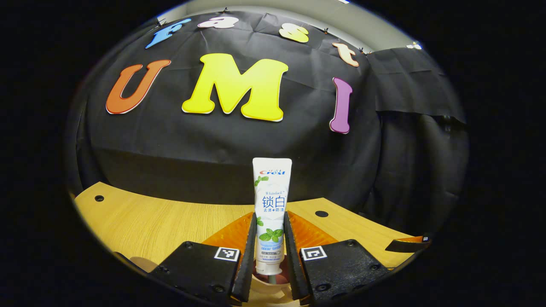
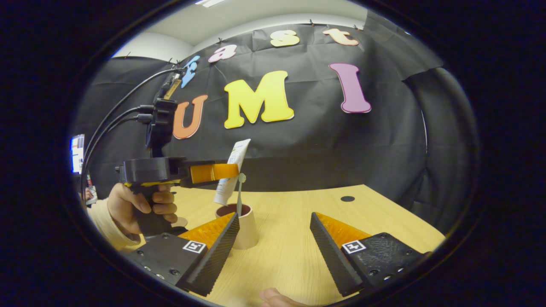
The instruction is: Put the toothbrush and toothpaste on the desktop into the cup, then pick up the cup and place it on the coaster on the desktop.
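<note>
On the wooden desktop my cup stands with the toothbrush upright inside; above it my left gripper pinches the toothpaste cap-down over the rim, while my right gripper hangs spread wide, holding nothing.

Left claw: each finger sits on a black block with round screw heads and a square black-and-white marker tag on top; ribbed inner pads. Right claw: same black blocks, screws, marker tags, ribbed wedge-shaped fingers. In the right gripper view the left unit has a black pistol-style handle and body, with black cables running from an upright mount. The hand on it wears a pale yellow sleeve.
</note>
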{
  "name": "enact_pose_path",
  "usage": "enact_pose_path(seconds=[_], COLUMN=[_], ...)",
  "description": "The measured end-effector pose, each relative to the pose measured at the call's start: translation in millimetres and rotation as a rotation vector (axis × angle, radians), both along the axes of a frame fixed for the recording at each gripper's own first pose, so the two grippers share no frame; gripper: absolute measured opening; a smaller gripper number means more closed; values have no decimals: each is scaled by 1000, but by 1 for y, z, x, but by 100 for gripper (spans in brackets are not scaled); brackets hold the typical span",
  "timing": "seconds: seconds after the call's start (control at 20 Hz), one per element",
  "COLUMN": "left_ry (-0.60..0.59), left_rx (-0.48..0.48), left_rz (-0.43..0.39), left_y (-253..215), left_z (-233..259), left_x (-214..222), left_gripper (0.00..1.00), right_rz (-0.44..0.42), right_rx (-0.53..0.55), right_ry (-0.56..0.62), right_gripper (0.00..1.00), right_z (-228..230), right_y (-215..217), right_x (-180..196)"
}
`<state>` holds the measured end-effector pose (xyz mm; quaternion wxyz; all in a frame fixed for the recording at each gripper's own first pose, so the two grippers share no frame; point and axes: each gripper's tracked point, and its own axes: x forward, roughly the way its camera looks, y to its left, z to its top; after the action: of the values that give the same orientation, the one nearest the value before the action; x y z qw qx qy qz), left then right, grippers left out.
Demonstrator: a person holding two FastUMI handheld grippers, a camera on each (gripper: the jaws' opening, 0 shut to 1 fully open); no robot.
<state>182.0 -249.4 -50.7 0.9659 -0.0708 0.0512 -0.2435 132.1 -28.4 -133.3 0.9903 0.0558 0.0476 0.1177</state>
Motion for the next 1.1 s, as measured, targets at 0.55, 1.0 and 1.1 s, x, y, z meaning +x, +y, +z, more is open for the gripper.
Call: enact_pose_path(seconds=[0.55, 1.0, 1.1], left_ry=[4, 2, 7], left_rx=[-8, -16, -3], left_rz=[-8, -8, 21], left_y=[7, 40, 59], left_z=[5, 24, 25], left_x=[-22, -73, -81], left_gripper=[44, 72, 78], right_rz=[-48, -60, -71], right_rx=[26, -12, -37], right_ry=[5, -16, 12], right_gripper=[97, 97, 97], right_z=[-3, 31, 33], right_y=[-15, 10, 18], right_x=[6, -17, -18])
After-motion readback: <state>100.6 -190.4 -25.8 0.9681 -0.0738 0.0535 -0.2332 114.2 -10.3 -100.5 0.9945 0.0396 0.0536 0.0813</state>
